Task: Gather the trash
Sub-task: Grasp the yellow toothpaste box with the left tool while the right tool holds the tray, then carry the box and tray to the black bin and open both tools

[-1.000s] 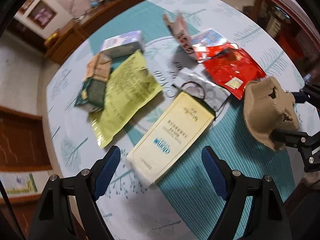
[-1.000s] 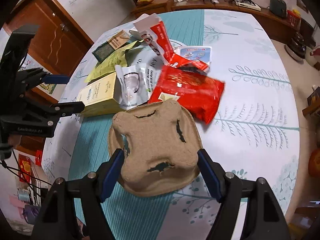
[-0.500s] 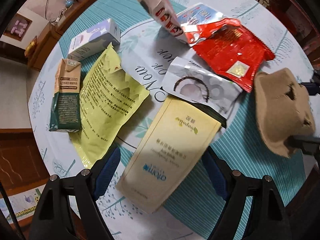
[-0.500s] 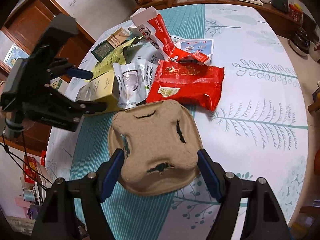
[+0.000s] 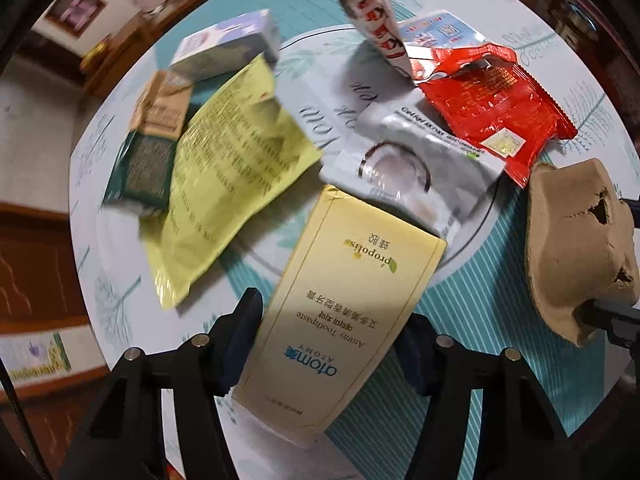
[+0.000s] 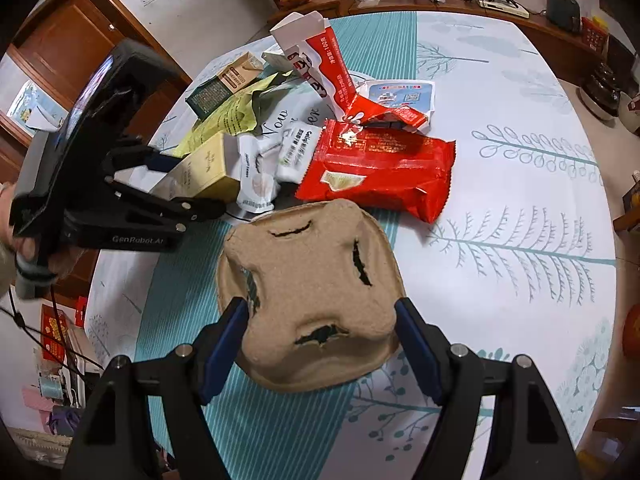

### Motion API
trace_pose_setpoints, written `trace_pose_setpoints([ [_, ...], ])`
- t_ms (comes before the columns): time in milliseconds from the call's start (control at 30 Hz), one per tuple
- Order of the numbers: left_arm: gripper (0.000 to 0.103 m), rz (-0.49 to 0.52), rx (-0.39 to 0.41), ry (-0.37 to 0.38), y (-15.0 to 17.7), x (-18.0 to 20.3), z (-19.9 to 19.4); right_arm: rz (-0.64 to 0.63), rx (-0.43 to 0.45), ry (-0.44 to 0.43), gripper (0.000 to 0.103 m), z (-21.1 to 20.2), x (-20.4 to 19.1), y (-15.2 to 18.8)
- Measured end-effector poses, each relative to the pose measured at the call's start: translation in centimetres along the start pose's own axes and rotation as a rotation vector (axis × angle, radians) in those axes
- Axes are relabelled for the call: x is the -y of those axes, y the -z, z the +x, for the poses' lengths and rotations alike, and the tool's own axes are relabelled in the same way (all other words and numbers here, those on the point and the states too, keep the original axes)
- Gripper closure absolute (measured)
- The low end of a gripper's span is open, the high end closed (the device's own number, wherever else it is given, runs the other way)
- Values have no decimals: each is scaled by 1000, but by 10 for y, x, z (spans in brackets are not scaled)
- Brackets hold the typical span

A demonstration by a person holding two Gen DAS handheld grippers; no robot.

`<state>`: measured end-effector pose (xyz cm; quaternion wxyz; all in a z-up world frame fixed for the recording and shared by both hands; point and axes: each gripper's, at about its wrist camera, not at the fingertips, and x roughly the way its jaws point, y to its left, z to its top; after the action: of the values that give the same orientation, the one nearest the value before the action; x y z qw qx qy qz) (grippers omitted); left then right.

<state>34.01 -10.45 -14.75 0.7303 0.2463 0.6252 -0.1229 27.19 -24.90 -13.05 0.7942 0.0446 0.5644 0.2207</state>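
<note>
A pale yellow toothpaste box (image 5: 340, 300) lies flat on the round table among other litter. My left gripper (image 5: 328, 320) straddles its near end. The jaws are closing, and the blue pads stand close beside the box's long sides without pressing them. From the right wrist view, the left gripper (image 6: 192, 184) points down over that box (image 6: 208, 168). My right gripper (image 6: 320, 312) is shut on a brown pulp cup tray (image 6: 312, 272), held upside down and tilted just above the cloth. The tray (image 5: 572, 248) also shows at the right of the left wrist view.
A yellow-green pouch (image 5: 228, 176), a silver sachet (image 5: 412, 168), a red wrapper (image 5: 492, 108), a red-and-white carton (image 5: 372, 12), a green-and-tan carton (image 5: 152, 144) and a white box (image 5: 224, 44) are scattered behind. The leaf-patterned tablecloth (image 6: 520, 160) spreads right. A wooden sideboard (image 6: 440, 0) runs behind.
My left gripper has come down over the toothpaste box, and its jaws have narrowed around it. The right gripper and the pulp tray have stayed put.
</note>
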Motion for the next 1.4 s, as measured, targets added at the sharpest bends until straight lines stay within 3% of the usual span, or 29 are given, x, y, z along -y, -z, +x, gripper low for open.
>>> trace_pose_setpoints([
  [333,43,-218,67,70,66,-18,-41,7,37,11,29,-16,-32,10],
  [733,43,-321,228,142,173,-16,-128,40,166,48,29,-66,-105,51],
  [1100,43,-289,308,213,279,0,-157,168,260,59,29,-104,-176,138],
  [1233,43,-277,294,229,314,12,-152,210,264,50,29,-106,-197,176],
  [1400,43,-274,244,254,347,28,-140,254,209,39,29,-102,-212,220],
])
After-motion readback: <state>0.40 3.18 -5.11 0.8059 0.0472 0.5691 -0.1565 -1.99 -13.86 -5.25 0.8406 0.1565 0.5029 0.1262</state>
